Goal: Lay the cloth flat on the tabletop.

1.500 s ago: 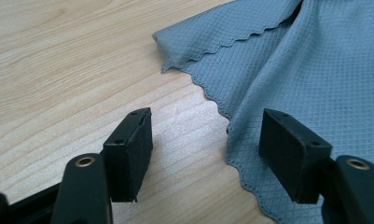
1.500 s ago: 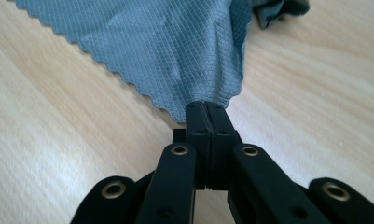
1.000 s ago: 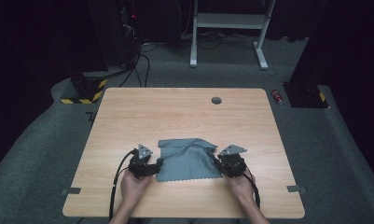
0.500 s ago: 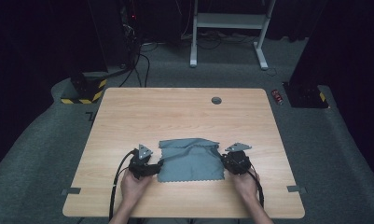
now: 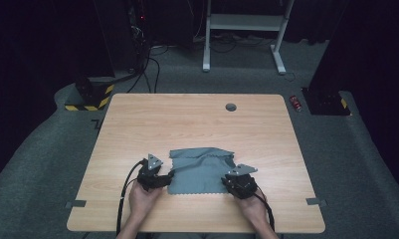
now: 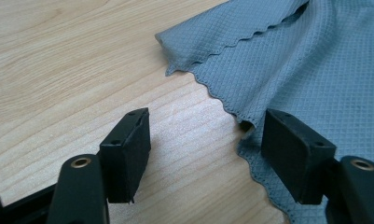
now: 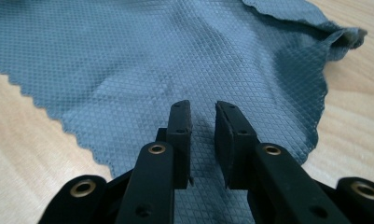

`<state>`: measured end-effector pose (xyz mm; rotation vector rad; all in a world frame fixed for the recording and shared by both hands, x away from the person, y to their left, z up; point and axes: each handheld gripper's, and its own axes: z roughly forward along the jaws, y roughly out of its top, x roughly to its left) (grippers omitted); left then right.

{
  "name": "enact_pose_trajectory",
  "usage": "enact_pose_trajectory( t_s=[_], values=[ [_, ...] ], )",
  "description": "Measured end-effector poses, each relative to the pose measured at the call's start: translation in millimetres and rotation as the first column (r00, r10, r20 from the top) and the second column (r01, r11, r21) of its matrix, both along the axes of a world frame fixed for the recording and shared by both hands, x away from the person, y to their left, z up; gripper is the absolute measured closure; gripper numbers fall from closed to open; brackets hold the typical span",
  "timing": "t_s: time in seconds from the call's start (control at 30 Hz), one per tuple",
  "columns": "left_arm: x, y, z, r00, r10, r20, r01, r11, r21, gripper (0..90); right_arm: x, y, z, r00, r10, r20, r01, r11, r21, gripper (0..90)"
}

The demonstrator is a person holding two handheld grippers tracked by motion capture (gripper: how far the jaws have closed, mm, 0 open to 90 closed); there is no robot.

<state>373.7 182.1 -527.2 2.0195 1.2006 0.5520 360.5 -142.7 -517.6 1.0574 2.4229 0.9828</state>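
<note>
Dark grey carpet surrounds a light wooden rectangular table (image 5: 197, 124) in the high view, with a white metal desk frame (image 5: 244, 30) at twelve o'clock beyond it, a black-and-yellow striped block (image 5: 90, 97) at ten o'clock off the table's far left corner, and a small red can (image 5: 297, 103) on the floor at two o'clock. On the table's near half lies a blue-grey waffle-weave cloth with a scalloped edge (image 5: 199, 169), its far edge rumpled and folded over. The left gripper (image 5: 154, 174) sits at the cloth's nine o'clock side, the right gripper (image 5: 239, 183) at its four o'clock corner, each held by a hand (image 5: 142, 199) coming in from six o'clock. In the left gripper view, the left gripper's (image 6: 203, 149) jaws are spread wide, bare wood between them, while the cloth's (image 6: 287, 60) scalloped edge runs to the jaw at four o'clock and touches it. In the right gripper view, the right gripper's (image 7: 203, 140) jaws are nearly pressed together over the cloth (image 7: 175, 56), a narrow gap between them; whether they pinch a fold of fabric I cannot tell.
</note>
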Motion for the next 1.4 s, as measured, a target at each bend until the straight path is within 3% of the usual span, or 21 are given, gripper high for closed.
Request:
enact_pose_trajectory(
  t_s=[0.13,0.23,0.33,0.4,0.43,0.5,0.67,0.9,1.17,1.37,1.4],
  values=[
    [-2.6,-0.8,0.1,1.0,-0.009,-0.003,0.009,1.0,-0.001,33.4,-17.0,-1.4,-3.4,0.9989,0.002,0.046,-0.002,1.0,0.001,75.4],
    [-3.4,-1.3,0.1,0.9999,-0.014,-0.005,0.014,0.9999,-0.005,33.8,-18.0,-2.9,-2.5,0.9996,0.001,0.027,-0.001,1.0,0.01,72.9],
    [-4.3,0.2,0.2,0.9995,-0.031,-0.004,0.03,0.9994,-0.018,34.7,-12.6,-1.4,1.6,0.9999,-0.001,0.015,0.001,0.9999,-0.012,66.7],
    [-4.8,2.6,0.5,0.9994,-0.034,-0.007,0.034,0.9989,-0.034,37.3,-7.8,-1.3,5.0,0.9992,-0.012,0.039,0.012,0.9999,0.003,66.1],
    [-3.4,5.5,1.2,0.9991,-0.035,-0.022,0.034,0.9973,-0.065,40.4,0.3,-0.6,7.3,0.9982,-0.032,0.05,0.031,0.9992,0.024,66.0],
    [-1.9,6.7,1.8,0.9988,-0.034,-0.035,0.031,0.9955,-0.09,42.8,7.7,0.3,6.2,0.998,-0.042,0.046,0.041,0.9988,0.027,66.0],
    [9.7,5.0,13.7,0.9982,-0.052,-0.029,0.05,0.9963,-0.071,44.3,15.8,3.3,-3.1,0.9987,-0.044,0.025,0.043,0.9989,0.021,66.3],
    [32.2,-12.2,29.3,0.9957,-0.092,-0.016,0.091,0.9947,-0.048,46.3,13.5,2.5,-5.8,0.9971,-0.056,0.052,0.055,0.9981,0.029,63.4],
    [57.8,-39.3,22.1,0.9891,-0.136,-0.057,0.139,0.9889,0.052,49.3,13.7,2.2,-5.9,0.9963,-0.065,0.056,0.063,0.9976,0.027,61.2],
    [71.2,-53.3,21.0,0.9892,-0.131,-0.066,0.136,0.9876,0.079,51.9,13.4,2.5,-5.9,0.996,-0.075,0.048,0.074,0.9968,0.031,61.1],
    [76.1,-58.8,19.1,0.9884,-0.125,-0.086,0.134,0.9857,0.102,52.0,13.2,2.6,-5.8,0.996,-0.076,0.046,0.075,0.9967,0.032,61.1]
  ],
)
